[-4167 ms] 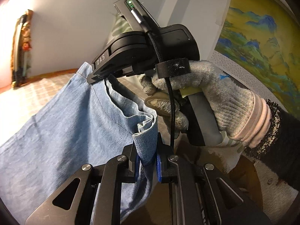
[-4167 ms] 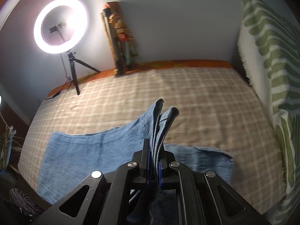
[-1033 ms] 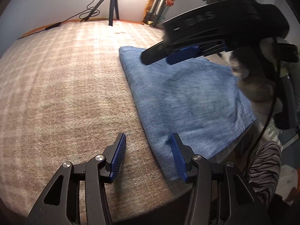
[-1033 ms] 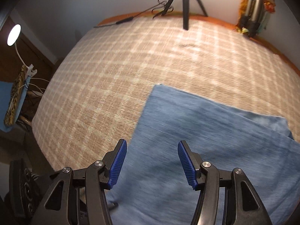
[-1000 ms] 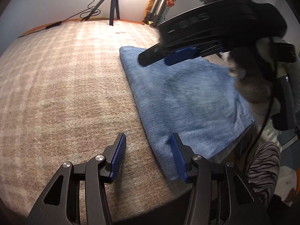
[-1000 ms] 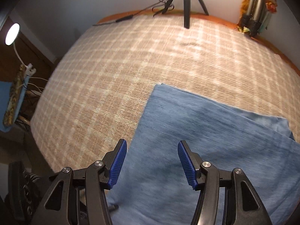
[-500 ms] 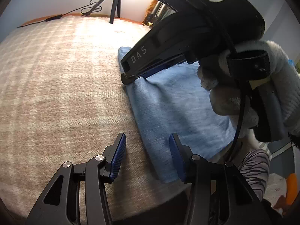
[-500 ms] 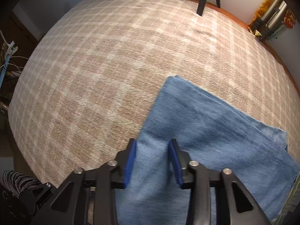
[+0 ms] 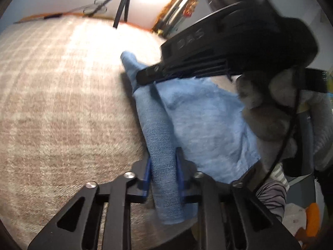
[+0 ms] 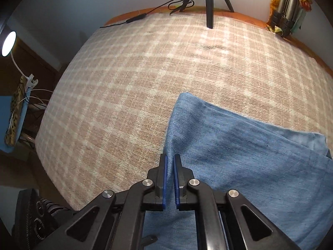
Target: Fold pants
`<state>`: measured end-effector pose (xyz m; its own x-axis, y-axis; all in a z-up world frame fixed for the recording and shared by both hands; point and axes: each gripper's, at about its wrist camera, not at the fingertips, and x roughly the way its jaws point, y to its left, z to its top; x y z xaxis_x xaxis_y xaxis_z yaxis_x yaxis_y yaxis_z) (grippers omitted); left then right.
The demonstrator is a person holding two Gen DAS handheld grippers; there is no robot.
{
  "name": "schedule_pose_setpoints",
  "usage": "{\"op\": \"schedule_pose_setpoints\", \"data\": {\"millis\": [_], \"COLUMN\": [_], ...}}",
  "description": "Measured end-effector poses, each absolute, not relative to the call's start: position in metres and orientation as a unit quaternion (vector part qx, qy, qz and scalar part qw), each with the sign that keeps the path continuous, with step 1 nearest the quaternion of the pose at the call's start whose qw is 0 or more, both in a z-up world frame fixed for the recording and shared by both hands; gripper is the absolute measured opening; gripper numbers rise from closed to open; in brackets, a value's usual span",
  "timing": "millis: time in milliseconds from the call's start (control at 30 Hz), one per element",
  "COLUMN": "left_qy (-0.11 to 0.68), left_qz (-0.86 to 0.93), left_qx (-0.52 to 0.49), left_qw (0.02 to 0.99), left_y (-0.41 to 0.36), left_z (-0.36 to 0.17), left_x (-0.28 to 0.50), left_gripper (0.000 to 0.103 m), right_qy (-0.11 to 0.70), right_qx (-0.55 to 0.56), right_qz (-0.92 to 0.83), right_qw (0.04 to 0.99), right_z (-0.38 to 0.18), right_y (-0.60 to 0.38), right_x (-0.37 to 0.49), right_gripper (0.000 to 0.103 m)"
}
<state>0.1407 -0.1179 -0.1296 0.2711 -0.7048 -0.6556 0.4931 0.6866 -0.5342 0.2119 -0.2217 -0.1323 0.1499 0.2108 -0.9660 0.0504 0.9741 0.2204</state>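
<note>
1. Denim, pale blue: the pants (image 10: 239, 156) lie already folded on the checked blanket (image 10: 124, 83), their folded left edge running from 6 toward 12 o'clock straight out of the right gripper (image 10: 169, 179).
2. Right gripper's jaws stand nearly together on that edge, near the end closest to the person. In the left wrist view its tip sits on the fabric at about 1 o'clock.
3. Left gripper (image 9: 162, 179) is clamped on the same edge, which rises as a raised ridge between its blue pads (image 9: 147, 175).
4. Both grips share one long axis, so the coming fold likely carries this edge across toward 3 o'clock; the left is nearer the hanging corner.
5. Beyond the blanket stand a tripod (image 10: 208, 0) at 12 o'clock against a plain wall, and a lamp (image 10: 8, 43) at 9 o'clock.
</note>
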Motion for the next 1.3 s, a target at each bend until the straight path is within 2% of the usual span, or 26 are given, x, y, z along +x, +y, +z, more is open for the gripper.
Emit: {"op": "schedule_pose_setpoints", "data": {"millis": [133, 200, 267, 367, 500, 533, 600, 667, 733, 833, 900, 933, 967, 1000, 1300], "left_qy": [0.427, 0.415, 0.409, 0.401, 0.405, 0.41, 0.417, 0.416, 0.414, 0.42, 0.412, 0.405, 0.399, 0.394, 0.368], "left_qz": [-0.385, -0.388, -0.391, -0.395, -0.386, -0.381, -0.365, -0.364, -0.358, -0.359, -0.362, -0.364, -0.368, -0.369, -0.405], "left_qx": [-0.087, -0.076, -0.069, -0.064, -0.061, -0.063, -0.069, -0.07, -0.072, -0.08, -0.079, -0.079, -0.079, -0.079, -0.111], "left_qw": [0.813, 0.819, 0.822, 0.824, 0.827, 0.826, 0.83, 0.83, 0.834, 0.83, 0.832, 0.835, 0.836, 0.838, 0.83], "left_y": [-0.124, -0.129, -0.134, -0.14, -0.145, -0.145, -0.144, -0.142, -0.145, -0.153, -0.157, -0.158, -0.158, -0.16, -0.19], "left_z": [-0.113, -0.109, -0.106, -0.103, -0.103, -0.104, -0.105, -0.104, -0.105, -0.108, -0.105, -0.103, -0.101, -0.098, -0.079], "left_x": [0.128, 0.123, 0.121, 0.12, 0.125, 0.127, 0.128, 0.12, 0.12, 0.123, 0.123, 0.123, 0.121, 0.119, 0.115], "left_gripper": [0.012, 0.012, 0.012, 0.012, 0.012, 0.014, 0.022, 0.046, 0.05, 0.05, 0.046, 0.036, 0.019, 0.016, 0.012], "right_qy": [0.651, 0.655, 0.662, 0.675, 0.684, 0.679, 0.672, 0.661, 0.65, 0.635, 0.622, 0.617, 0.609, 0.603, 0.554], "right_qx": [0.102, 0.091, 0.079, 0.059, 0.041, 0.048, 0.053, 0.066, 0.086, 0.106, 0.135, 0.145, 0.158, 0.167, 0.217], "right_qz": [0.06, 0.057, 0.053, 0.04, 0.021, 0.021, 0.018, 0.016, 0.018, 0.022, 0.025, 0.026, 0.028, 0.03, 0.031], "right_qw": [0.75, 0.748, 0.743, 0.734, 0.728, 0.733, 0.738, 0.747, 0.755, 0.765, 0.771, 0.773, 0.777, 0.779, 0.803], "right_z": [-0.127, -0.127, -0.128, -0.136, -0.146, -0.144, -0.141, -0.134, -0.129, -0.122, -0.116, -0.114, -0.11, -0.109, -0.085], "right_y": [-0.222, -0.218, -0.212, -0.208, -0.209, -0.212, -0.217, -0.224, -0.23, -0.239, -0.249, -0.253, -0.26, -0.264, -0.313], "right_x": [0.214, 0.221, 0.226, 0.233, 0.236, 0.234, 0.231, 0.227, 0.222, 0.213, 0.207, 0.205, 0.202, 0.201, 0.174], "right_gripper": [0.015, 0.047, 0.056, 0.055, 0.02, 0.015, 0.008, 0.007, 0.007, 0.006, 0.006, 0.006, 0.006, 0.006, 0.005]}}
